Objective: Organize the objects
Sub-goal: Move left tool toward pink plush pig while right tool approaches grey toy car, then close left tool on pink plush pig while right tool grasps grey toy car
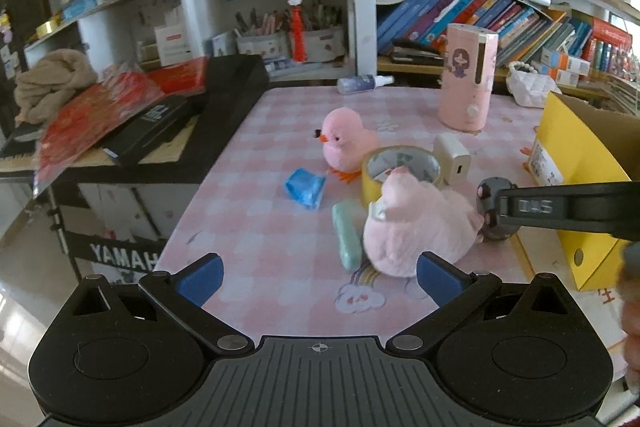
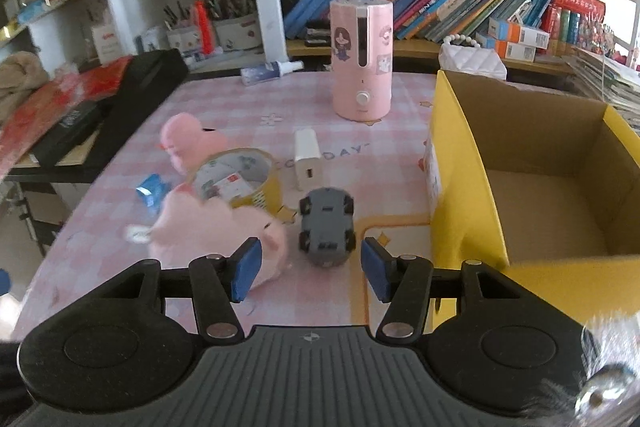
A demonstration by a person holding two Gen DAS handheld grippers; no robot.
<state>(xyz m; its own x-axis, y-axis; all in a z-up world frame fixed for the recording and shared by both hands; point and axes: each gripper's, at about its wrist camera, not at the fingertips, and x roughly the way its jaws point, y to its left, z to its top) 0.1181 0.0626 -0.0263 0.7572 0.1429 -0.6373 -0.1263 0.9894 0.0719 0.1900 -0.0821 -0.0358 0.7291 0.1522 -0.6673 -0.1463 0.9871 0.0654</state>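
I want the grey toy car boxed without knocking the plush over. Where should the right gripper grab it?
Grip the grey toy car across its two long flanks, between the wheels, coming from the near end where the right gripper stands open. The car points away from the gripper, so the flanks face the pads, clear of the pink plush.
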